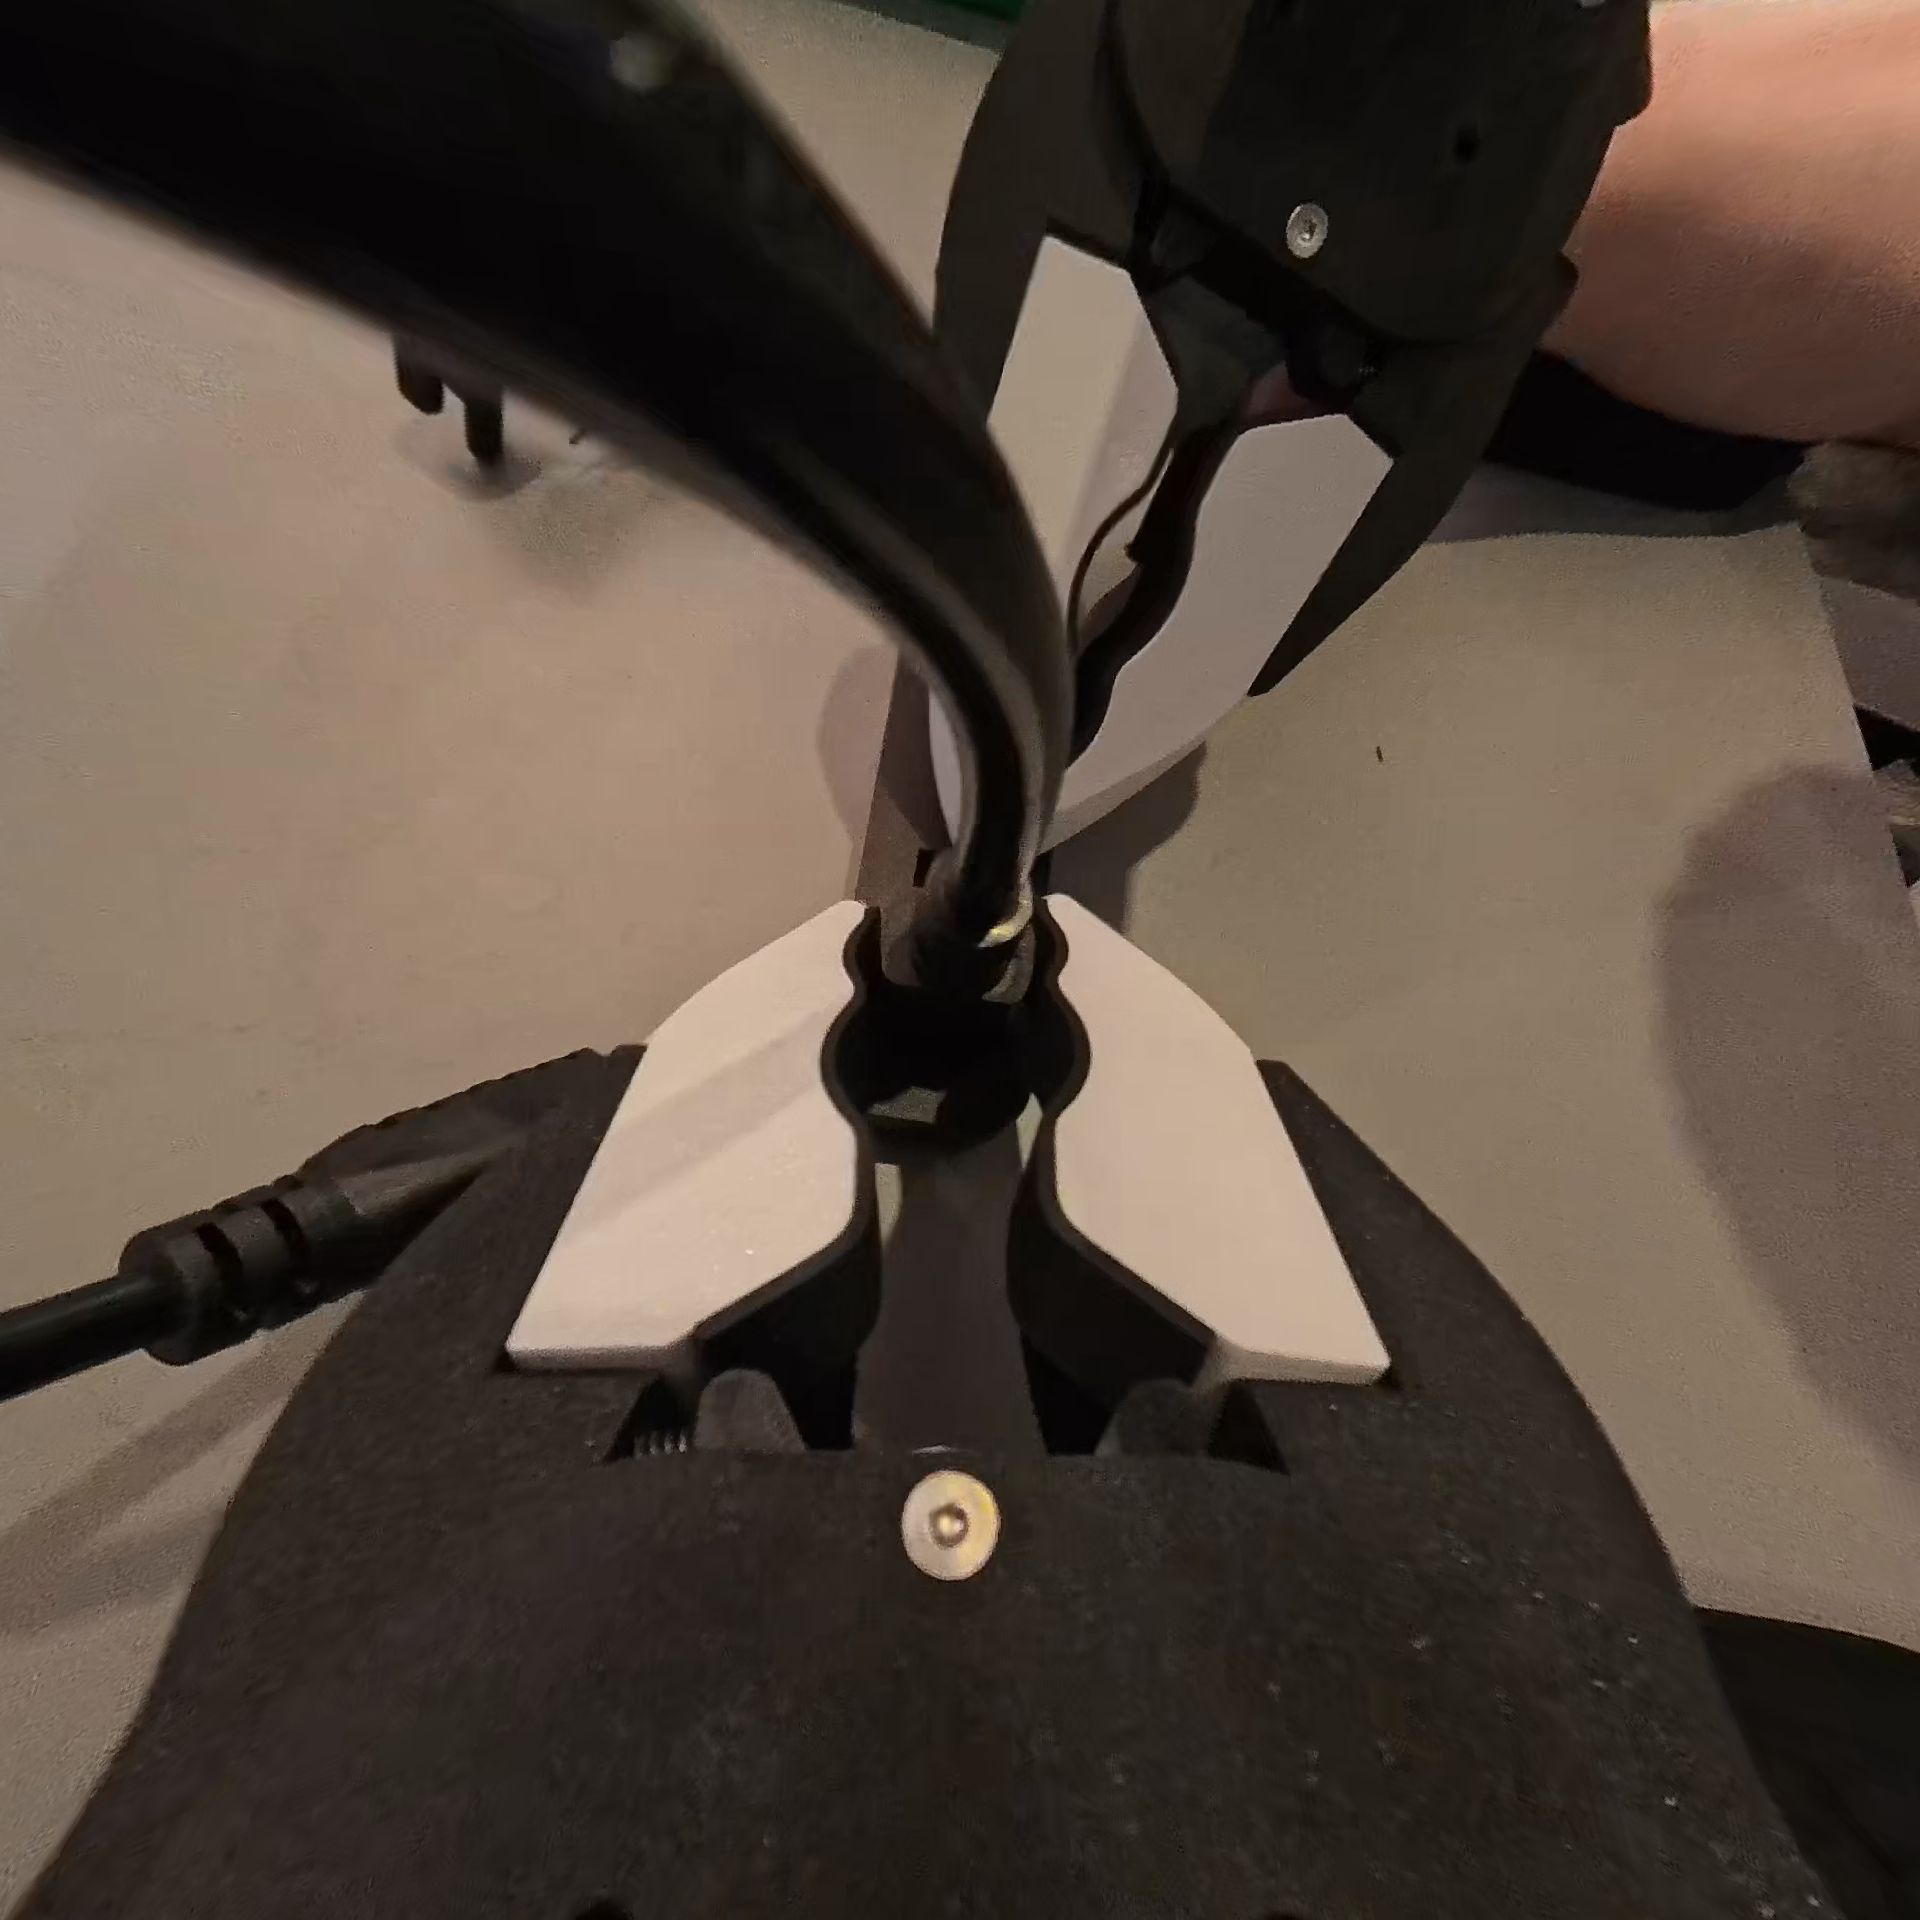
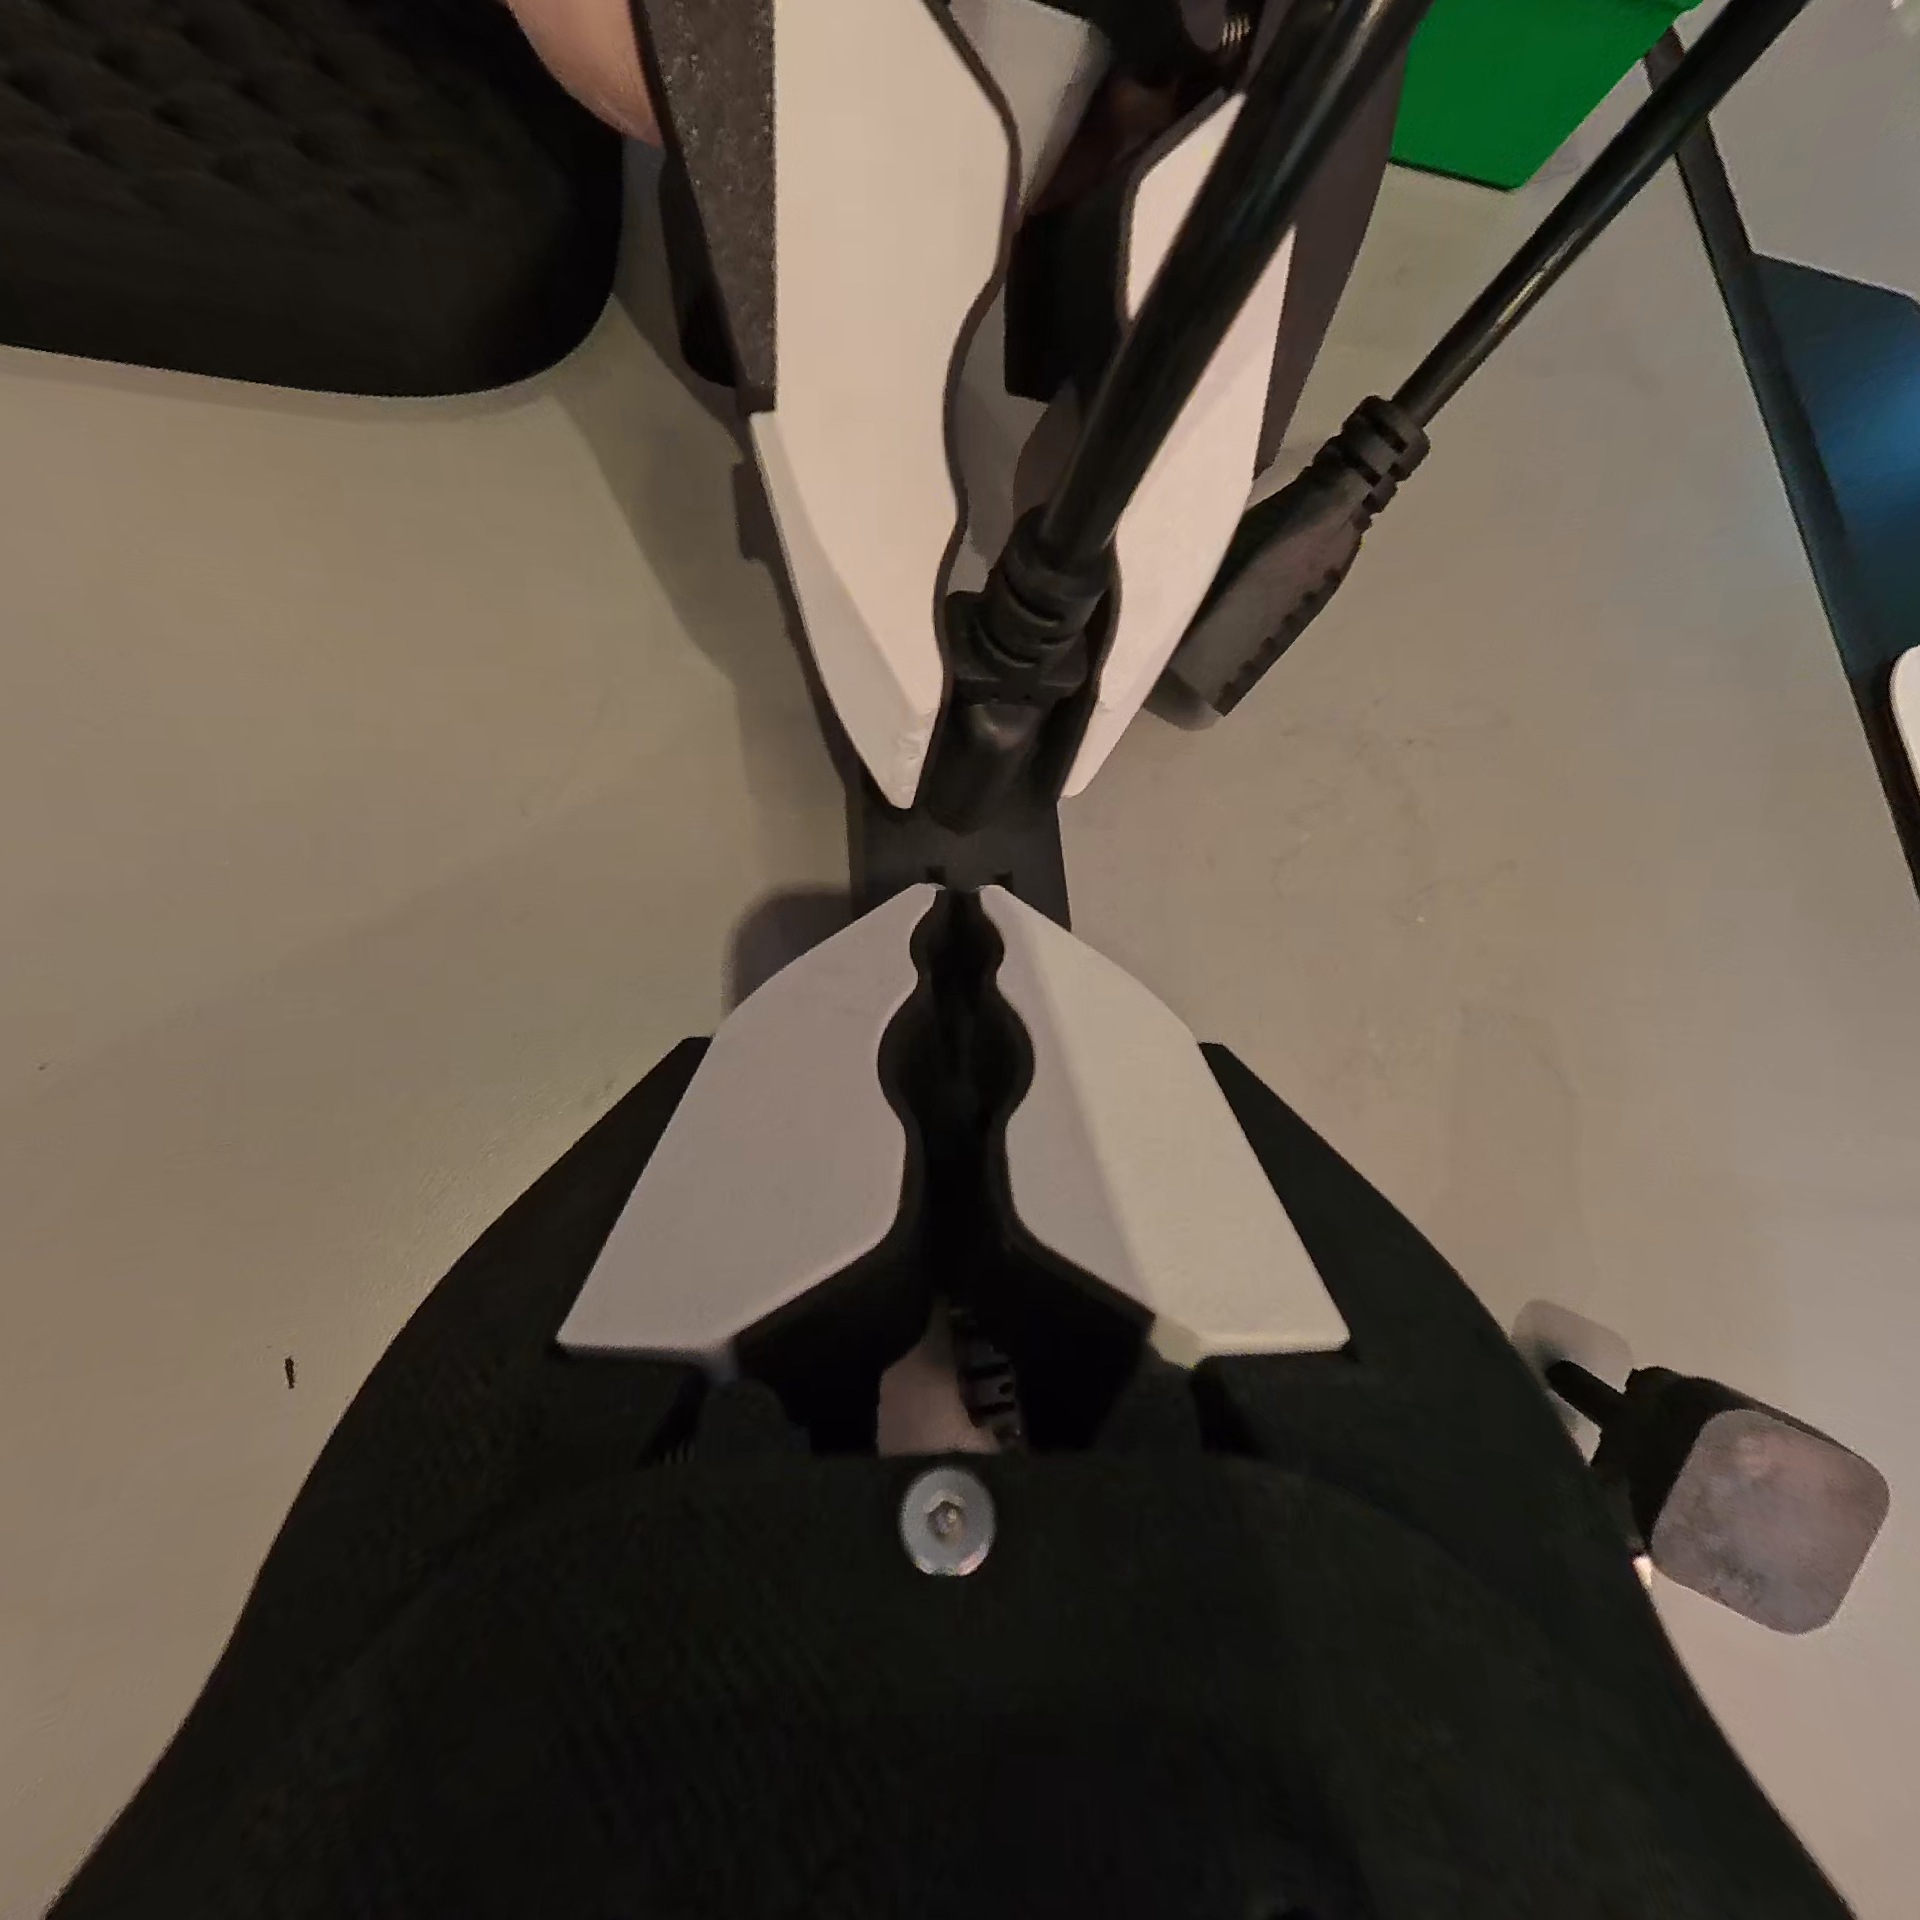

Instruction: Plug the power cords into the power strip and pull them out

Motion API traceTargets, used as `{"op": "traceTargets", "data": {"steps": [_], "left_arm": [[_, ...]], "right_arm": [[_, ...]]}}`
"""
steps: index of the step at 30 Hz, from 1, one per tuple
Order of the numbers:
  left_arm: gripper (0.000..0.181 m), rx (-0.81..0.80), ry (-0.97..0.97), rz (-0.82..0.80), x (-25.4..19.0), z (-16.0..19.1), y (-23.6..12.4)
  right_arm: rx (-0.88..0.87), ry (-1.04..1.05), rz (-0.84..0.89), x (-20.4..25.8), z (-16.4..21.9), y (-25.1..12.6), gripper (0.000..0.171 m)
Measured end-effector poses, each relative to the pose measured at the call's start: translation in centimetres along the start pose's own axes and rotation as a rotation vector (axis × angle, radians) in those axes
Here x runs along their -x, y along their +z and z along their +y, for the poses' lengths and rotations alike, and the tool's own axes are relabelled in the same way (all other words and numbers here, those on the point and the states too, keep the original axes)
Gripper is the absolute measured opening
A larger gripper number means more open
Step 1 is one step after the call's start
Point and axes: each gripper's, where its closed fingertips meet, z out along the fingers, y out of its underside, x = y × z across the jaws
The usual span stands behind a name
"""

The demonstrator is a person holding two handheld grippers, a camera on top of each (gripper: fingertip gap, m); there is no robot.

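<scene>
The left gripper (image 1: 956, 914) points forward and down, its white jaws drawn in close at the tips around something black. The right gripper (image 2: 961, 894) faces it tip to tip, its jaws nearly meeting at the tips, and a bare forearm (image 1: 1756, 239) shows behind it in the left wrist view.

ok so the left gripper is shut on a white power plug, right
Not quite: the power plug is black, not white. The left gripper is shut on it, as the right wrist view shows.
</scene>
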Motion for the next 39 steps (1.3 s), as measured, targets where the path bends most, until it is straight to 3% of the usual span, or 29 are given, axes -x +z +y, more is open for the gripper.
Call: {"op": "traceTargets", "data": {"steps": [1, 15, 20, 23, 30, 39], "left_arm": [[0.024, -0.007, -0.007, 0.004, 0.1, 0.0, 0.0], [0.023, 0.093, 0.387, -0.232, -1.0, -0.4, -0.3], [0.023, 0.011, 0.100, -0.089, 0.0, -0.3, -0.3], [0.024, 0.000, 0.051, -0.069, 0.1, -0.3, -0.3], [0.023, 0.113, 0.330, -0.237, -0.2, -0.1, -0.4], [0.023, 0.117, 0.485, -0.295, -1.1, -0.7, -0.4]], "right_arm": [[0.002, 0.000, 0.002, 0.0, 0.0, 0.0, 0.005], [-0.021, 0.042, -0.065, 0.6, -0.1, -0.3, 0.007], [0.006, 0.036, -0.025, 0.1, -0.1, 0.0, 0.006], [0.019, 0.042, -0.016, -0.1, -0.1, 0.2, 0.006], [0.012, 0.033, -0.042, 0.3, 0.0, 0.1, 0.007], [-0.032, 0.067, -0.069, 0.6, -0.3, -0.3, 0.007]]}}
